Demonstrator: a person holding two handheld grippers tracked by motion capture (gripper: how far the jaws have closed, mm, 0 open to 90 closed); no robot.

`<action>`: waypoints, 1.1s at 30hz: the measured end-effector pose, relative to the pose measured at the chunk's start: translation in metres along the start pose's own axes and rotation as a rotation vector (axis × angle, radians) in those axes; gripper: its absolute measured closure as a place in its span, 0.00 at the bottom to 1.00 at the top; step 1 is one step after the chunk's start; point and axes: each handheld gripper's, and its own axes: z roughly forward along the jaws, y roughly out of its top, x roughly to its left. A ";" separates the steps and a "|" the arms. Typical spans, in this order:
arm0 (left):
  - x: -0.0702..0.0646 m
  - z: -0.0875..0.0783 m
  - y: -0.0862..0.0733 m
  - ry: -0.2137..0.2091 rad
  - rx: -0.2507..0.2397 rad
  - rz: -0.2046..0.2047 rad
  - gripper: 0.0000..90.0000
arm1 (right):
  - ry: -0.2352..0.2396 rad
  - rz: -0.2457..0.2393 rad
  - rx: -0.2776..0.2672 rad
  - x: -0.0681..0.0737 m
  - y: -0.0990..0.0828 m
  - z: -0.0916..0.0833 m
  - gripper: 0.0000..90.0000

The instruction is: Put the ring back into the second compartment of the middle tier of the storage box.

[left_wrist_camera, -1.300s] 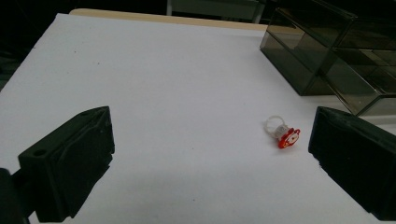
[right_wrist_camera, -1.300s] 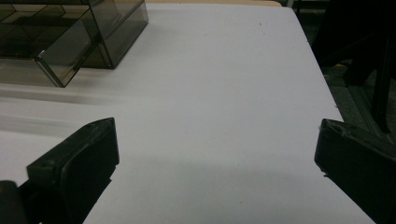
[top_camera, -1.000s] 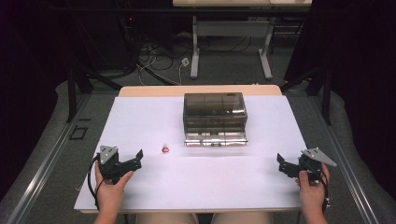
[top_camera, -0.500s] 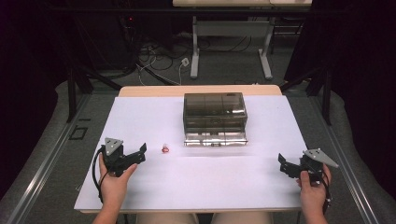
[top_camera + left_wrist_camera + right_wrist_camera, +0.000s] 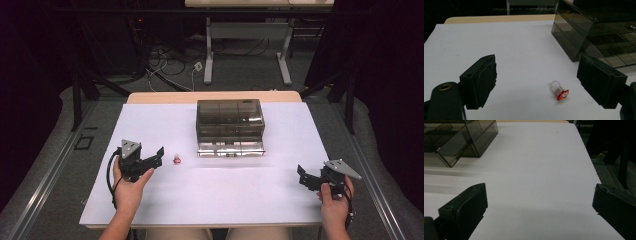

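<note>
One white-topped desk (image 5: 210,200) carries one smoked-plastic drawer box (image 5: 230,125), its lowest drawer pulled out toward the person, and that box serves as the landmark. There are two grippers. The left gripper (image 5: 157,156) is off the box's front-left corner, its jaws apart with nothing between the pads, though they have just been closing a little; the right gripper (image 5: 303,177) rests well off the box's front-right corner, released and empty. One small ring (image 5: 559,91), clear band with a red face, lies on the desk just left of the open drawer, ahead of the left gripper's jaws and nearer the right-hand jaw in the left gripper view. The likely trouble: the ring is tiny and light, so an off-centre closing could flick it aside or under the drawer, or a shallow pinch on the round band could let it pop out.
</note>
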 end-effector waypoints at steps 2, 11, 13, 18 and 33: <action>-0.003 0.002 0.002 -0.001 -0.001 0.001 0.18 | 0.002 -0.006 -0.001 -0.001 0.000 0.000 0.00; -0.013 0.009 0.009 0.002 0.020 -0.014 0.25 | 0.011 -0.010 0.008 -0.001 0.000 0.001 0.00; -0.015 0.011 0.011 -0.008 0.014 -0.022 0.25 | 0.015 -0.010 0.002 -0.001 -0.001 0.002 0.00; -0.018 0.015 0.012 -0.020 0.004 -0.010 0.27 | 0.020 -0.008 0.003 -0.001 -0.001 0.002 0.00; -0.025 0.030 0.013 0.005 0.032 -0.009 0.27 | 0.016 -0.005 0.016 -0.001 -0.002 0.003 0.00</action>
